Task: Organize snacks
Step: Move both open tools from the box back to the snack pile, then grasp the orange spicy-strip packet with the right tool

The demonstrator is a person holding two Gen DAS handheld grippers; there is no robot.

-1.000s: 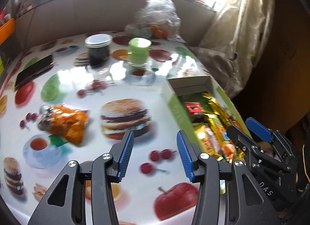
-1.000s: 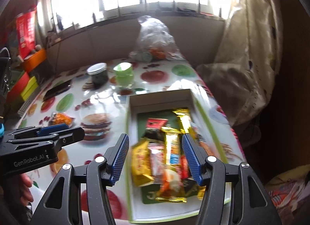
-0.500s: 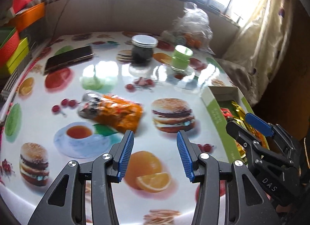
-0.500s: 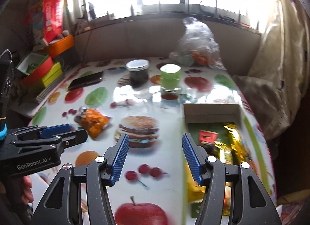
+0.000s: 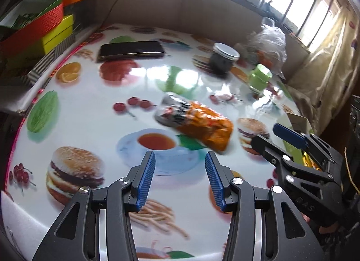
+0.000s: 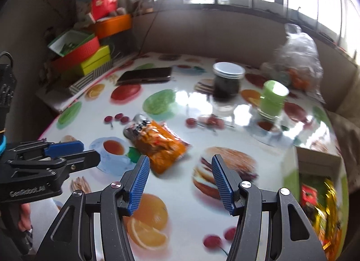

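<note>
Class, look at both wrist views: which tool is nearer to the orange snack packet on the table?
It is close, probably the right tool: the orange snack packet lies just ahead of its left fingertip. The left tool is open too, with the packet ahead and to its right.

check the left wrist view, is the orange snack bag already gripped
No, the orange snack bag lies on the table ahead of the open left gripper.

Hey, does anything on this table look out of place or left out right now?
Yes: one orange snack packet lies loose and askew on the table, while the other snacks sit in the green box. Nothing looks spilled.
</note>
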